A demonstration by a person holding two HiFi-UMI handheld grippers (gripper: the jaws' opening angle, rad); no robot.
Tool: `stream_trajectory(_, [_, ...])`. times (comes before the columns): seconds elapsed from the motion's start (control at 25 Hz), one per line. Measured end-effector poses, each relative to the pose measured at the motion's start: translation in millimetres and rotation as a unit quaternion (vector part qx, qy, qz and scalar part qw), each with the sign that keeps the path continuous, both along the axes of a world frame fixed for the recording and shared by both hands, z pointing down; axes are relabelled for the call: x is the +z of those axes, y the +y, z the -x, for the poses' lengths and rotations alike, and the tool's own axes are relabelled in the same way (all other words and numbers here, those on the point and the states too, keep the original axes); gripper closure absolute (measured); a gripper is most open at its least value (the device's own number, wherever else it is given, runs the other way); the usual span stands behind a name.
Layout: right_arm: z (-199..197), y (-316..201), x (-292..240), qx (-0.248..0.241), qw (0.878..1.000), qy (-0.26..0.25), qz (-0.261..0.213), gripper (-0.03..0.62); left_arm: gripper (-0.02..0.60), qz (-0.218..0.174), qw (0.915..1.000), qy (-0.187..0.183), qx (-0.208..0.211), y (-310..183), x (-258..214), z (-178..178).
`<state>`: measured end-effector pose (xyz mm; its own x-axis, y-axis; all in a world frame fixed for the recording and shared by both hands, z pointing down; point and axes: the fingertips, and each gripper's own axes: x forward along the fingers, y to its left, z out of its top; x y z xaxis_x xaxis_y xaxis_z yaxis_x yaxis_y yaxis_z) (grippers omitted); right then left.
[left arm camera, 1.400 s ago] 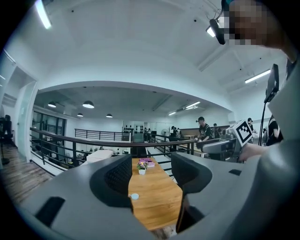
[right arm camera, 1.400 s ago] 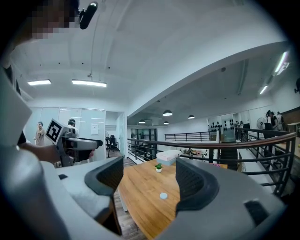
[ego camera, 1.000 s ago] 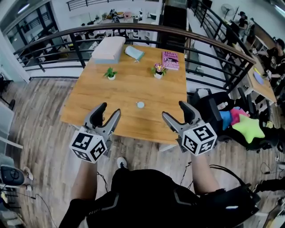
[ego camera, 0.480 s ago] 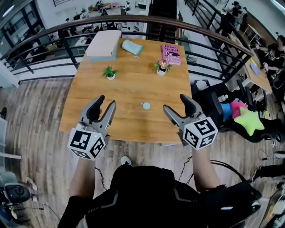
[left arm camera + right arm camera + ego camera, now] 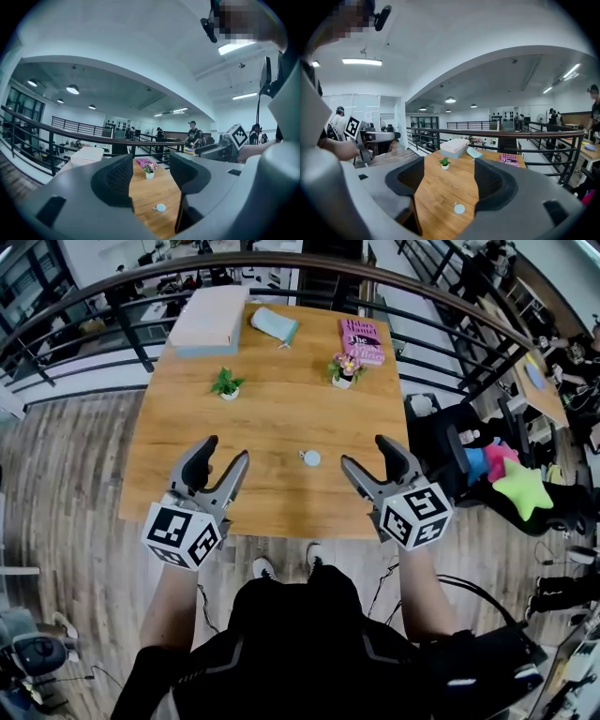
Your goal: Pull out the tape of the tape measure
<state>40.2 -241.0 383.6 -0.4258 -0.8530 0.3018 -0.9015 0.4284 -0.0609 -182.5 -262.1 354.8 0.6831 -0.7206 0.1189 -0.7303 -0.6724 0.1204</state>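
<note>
The tape measure (image 5: 310,457) lies on the desk (image 5: 272,418) near its front edge, between the left claw (image 5: 225,450) and the right claw (image 5: 365,452). Behind it stand a plant (image 5: 225,384) at left and flowers (image 5: 344,371) at right. A box (image 5: 209,319), pouch (image 5: 275,324) and book (image 5: 362,339) line the far edge.

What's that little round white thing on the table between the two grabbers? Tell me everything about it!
It is the tape measure: a small, pale, round disc, smooth like plastic, with a tiny tab sticking out on one side. No tape is pulled out. It lies flat on the wooden table, toward the near edge. Nothing touches it: the left gripper and right gripper hover on either side, open and empty.
</note>
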Motion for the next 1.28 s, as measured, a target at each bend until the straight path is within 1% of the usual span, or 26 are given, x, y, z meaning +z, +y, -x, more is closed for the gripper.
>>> stream_trajectory(0.12, [-2.9,-15.1,15.6,-0.014,1.000,0.001,0.012,0.255,0.321,0.017,0.9998,-0.002,-0.008,-8.2,12.4,-3.4])
stream_trajectory(0.24, [-4.3,-32.7,32.3,-0.037,0.999,-0.001,0.023,0.269,0.307,0.030,0.9992,-0.010,-0.023,-16.9,24.1,-7.8])
stream_trajectory(0.4, [-3.7,-52.0,64.5,-0.067,0.997,0.002,0.049,0.269,0.307,0.032,0.9978,-0.023,-0.054,-23.4,40.2,-11.0])
stream_trajectory(0.52, [1.1,-66.2,94.0,-0.102,0.992,0.018,0.069,0.269,0.307,0.048,0.9962,-0.026,-0.068,-24.8,59.6,-12.2])
stream_trajectory(0.64, [4.6,-76.3,126.9,-0.129,0.987,0.036,0.088,0.275,0.307,0.073,0.9934,-0.037,-0.080,-21.8,87.1,-13.8])
stream_trajectory(0.76, [11.3,-79.8,161.4,-0.162,0.979,0.045,0.111,0.283,0.307,0.099,0.9902,-0.038,-0.092,-14.7,111.4,-17.3])
stream_trajectory(0.92, [18.7,-84.0,205.9,-0.199,0.967,0.076,0.140,0.300,0.307,0.130,0.9854,-0.045,-0.100,-8.9,138.4,-24.8])
stream_trajectory(1.0, [20.2,-86.5,226.1,-0.209,0.962,0.091,0.152,0.301,0.308,0.139,0.9829,-0.049,-0.110,-7.3,149.2,-26.1])
stream_trajectory(1.12, [24.1,-88.9,252.3,-0.226,0.953,0.109,0.169,0.299,0.308,0.142,0.9791,-0.056,-0.134,-5.8,160.4,-24.7])
stream_trajectory(1.28, [29.0,-87.6,286.3,-0.252,0.939,0.130,0.192,0.299,0.308,0.169,0.9734,-0.058,-0.144,-0.2,182.3,-25.4])
